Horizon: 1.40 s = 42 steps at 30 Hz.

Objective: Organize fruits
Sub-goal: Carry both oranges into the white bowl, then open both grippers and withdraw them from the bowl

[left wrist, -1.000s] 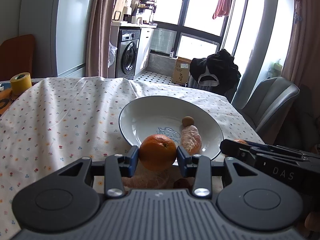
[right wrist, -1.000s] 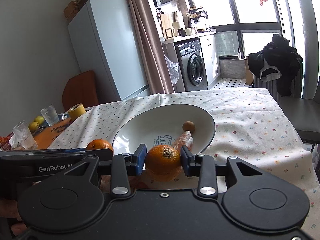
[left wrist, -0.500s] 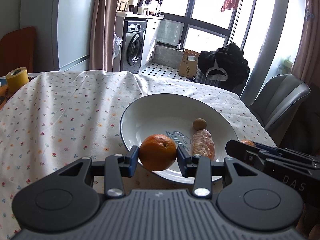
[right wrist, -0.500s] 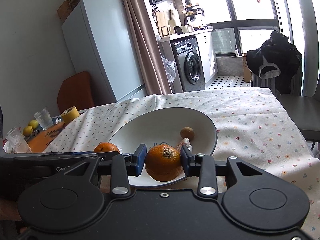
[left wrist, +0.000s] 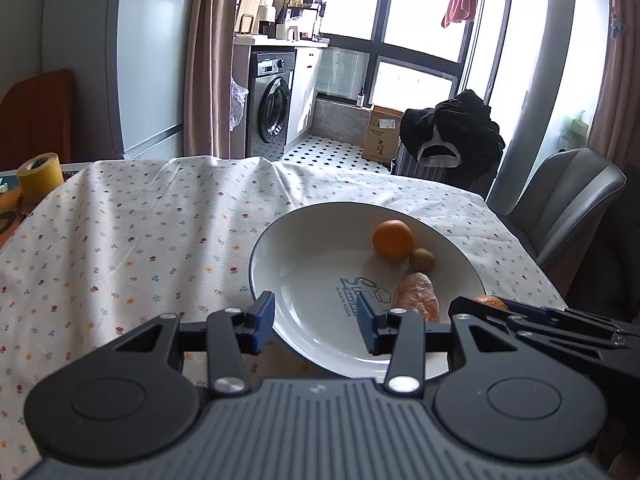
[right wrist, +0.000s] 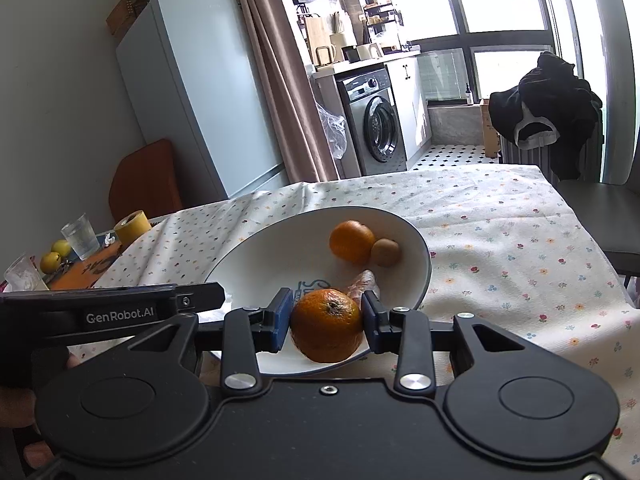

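Our left gripper (left wrist: 316, 322) is spread with nothing between its pads, hanging over the near rim of the white plate (left wrist: 264, 252). Ahead of it and to the right, one orange (left wrist: 393, 239) lies in the plate touching a small brown fruit (left wrist: 422, 260), with a peeled piece (left wrist: 416, 300) nearer. Our right gripper (right wrist: 326, 324) pinches a second orange (right wrist: 326, 330) across its middle, over the plate's near edge. We judge it firm, round and apt to roll (the plate's slope would likely carry it inward). Open plate lies left of the pile; the tablecloth (right wrist: 500, 248) beyond is bare.
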### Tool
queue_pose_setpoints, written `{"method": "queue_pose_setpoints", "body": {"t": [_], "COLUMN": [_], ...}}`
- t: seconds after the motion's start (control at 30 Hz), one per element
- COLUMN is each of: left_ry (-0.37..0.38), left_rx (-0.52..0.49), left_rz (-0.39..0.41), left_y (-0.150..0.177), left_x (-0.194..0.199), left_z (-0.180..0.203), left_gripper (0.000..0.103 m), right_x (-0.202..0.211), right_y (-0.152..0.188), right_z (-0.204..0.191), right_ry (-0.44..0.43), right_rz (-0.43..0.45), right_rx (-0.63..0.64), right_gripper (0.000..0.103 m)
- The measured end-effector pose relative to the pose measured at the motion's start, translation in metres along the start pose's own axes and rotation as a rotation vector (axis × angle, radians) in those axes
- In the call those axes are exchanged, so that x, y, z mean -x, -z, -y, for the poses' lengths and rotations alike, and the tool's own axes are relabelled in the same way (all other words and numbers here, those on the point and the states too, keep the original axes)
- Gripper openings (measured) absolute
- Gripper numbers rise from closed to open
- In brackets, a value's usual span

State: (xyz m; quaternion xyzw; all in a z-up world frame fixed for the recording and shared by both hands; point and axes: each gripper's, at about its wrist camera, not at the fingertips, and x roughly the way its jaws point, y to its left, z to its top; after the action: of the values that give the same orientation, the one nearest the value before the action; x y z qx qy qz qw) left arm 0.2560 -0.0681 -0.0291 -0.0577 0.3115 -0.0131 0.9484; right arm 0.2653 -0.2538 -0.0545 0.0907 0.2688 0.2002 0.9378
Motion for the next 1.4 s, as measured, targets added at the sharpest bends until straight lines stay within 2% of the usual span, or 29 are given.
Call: {"method": "queue_pose_setpoints", "body": {"t": [0.1,0.3,0.37,0.5,0.67,0.8,0.87,1.07,1.4], "left_ry": [-0.003,-0.021,-0.025,-0.038,-0.034,-0.036,-0.042,-0.024,-0.017], "left_rx": [-0.004,0.002,0.009,0.038,0.082,0.094,0.103,0.139,0.165], "left_rz": [0.011,0.033,0.039,0.053,0.049,0.075,0.093,0.122,0.118], "left_y": [-0.001,0.002,0.004,0.008,0.014,0.019,0.021,0.022,0.03], "left_x": [0.006,0.021,0.026,0.037,0.046,0.057,0.065,0.083,0.099], "left_z": [-0.003,-0.012,-0.017,-0.027,-0.039,-0.044,-0.047,-0.056,-0.068], "left_gripper": [0.045,0.057,0.06,0.07,0.078,0.081,0.088,0.103,0.103], "right_x": [-0.002,-0.006,-0.003,0.005,0.02,0.031,0.037,0.052,0.064], "right_y": [-0.001,-0.002,-0.002,-0.004,-0.001,0.003,0.005,0.009,0.015], "right_z": [-0.001,-0.007,-0.008,-0.01,-0.008,-0.007,-0.007,-0.008,-0.01], "right_ry": [-0.007,-0.035,-0.055,-0.053,-0.043,-0.04,-0.051,-0.077,-0.085], "right_rz": [0.0,0.001,0.019,0.043,0.077,0.088,0.094,0.106,0.094], "right_rx": [-0.007,-0.017,-0.027,-0.022,-0.028,-0.034,-0.04,-0.052,-0.046], "right_gripper": [0.035,0.039,0.049,0.057,0.08,0.094,0.101,0.103,0.103]}}
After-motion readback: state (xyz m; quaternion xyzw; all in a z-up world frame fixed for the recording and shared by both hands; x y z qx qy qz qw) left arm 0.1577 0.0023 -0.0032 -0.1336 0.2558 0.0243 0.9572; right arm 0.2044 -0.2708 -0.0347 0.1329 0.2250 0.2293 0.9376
